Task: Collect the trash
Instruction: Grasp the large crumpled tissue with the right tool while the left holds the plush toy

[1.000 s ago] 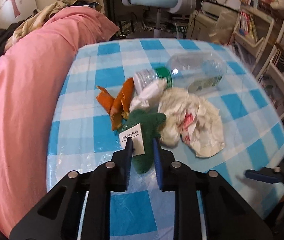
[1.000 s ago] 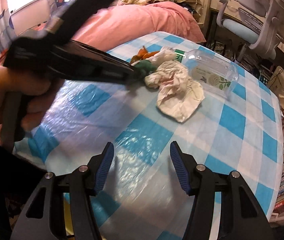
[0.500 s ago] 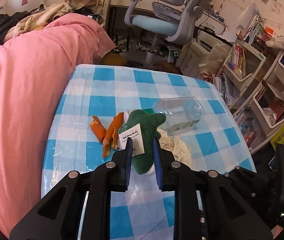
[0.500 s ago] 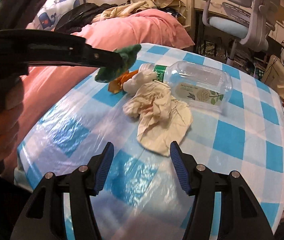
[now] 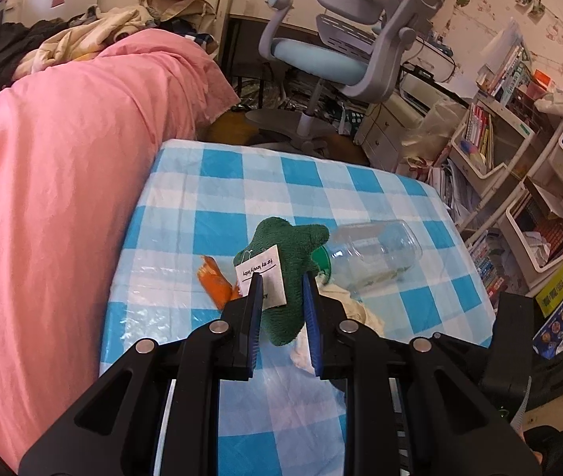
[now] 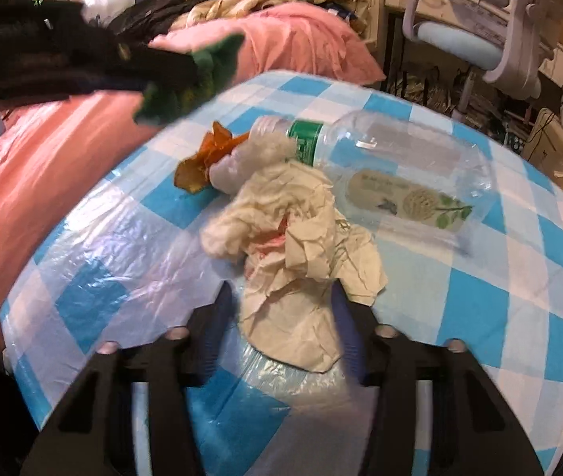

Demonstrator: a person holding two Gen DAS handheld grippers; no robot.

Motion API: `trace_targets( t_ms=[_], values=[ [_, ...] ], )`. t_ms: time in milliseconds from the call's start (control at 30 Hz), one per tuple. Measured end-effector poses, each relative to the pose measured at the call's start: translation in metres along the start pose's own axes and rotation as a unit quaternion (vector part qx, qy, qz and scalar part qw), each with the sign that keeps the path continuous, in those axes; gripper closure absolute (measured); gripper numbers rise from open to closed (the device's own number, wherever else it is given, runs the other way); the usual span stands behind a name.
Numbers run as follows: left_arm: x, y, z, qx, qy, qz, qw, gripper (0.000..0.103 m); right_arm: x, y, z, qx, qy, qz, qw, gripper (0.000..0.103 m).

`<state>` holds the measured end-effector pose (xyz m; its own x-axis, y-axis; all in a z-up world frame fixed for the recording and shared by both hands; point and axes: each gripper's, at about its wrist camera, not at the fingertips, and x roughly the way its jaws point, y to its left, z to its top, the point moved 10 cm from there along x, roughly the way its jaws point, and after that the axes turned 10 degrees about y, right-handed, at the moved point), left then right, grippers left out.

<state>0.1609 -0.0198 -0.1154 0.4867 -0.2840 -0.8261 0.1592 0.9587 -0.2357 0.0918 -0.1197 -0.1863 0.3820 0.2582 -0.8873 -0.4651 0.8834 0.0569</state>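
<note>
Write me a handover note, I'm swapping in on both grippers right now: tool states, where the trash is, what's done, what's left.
Left tool: shut on the green plush toy, held above the checkered table.
Right tool: jaws closing around the crumpled paper, which lies between them on the table.
On the table: clear plastic bottle on its side, orange peel, a white wad beside it.
Done: toy picked up.
Left: paper, bottle, peel, wad. No bin in view.

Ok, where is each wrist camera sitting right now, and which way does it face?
Left wrist: behind the left gripper, raised, angled down over the checked table; shut on the green plush toy.
Right wrist: behind the right gripper, low over the table, jaws closing around the crumpled paper; no hand visible.
Shared: the toy, plastic bottle, orange wrapper, pink bedding, desk chair.
</note>
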Motion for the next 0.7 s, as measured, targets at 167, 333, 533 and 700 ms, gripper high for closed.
trace_targets(
  t_ms=[167, 333, 533, 700],
  values=[
    [-0.009, 0.011, 0.0, -0.007, -0.006, 0.009, 0.9999, 0.084, -0.012, 0.011, -0.021, -0.041, 0.021, 0.003, 0.999, 0.089],
    [-0.016, 0.024, -0.004, -0.017, -0.009, 0.015, 0.9997, 0.084, -0.033, 0.016, -0.062, -0.084, 0.057, 0.008, 0.995, 0.089],
    [-0.023, 0.034, -0.012, -0.021, -0.01, 0.024, 0.9994, 0.084, -0.049, 0.008, -0.091, -0.085, 0.078, 0.018, 0.993, 0.077],
    [-0.025, 0.041, -0.02, -0.023, -0.005, 0.033, 0.9992, 0.084, -0.057, 0.01, -0.088, -0.057, 0.054, 0.036, 0.996, 0.04]
  ],
)
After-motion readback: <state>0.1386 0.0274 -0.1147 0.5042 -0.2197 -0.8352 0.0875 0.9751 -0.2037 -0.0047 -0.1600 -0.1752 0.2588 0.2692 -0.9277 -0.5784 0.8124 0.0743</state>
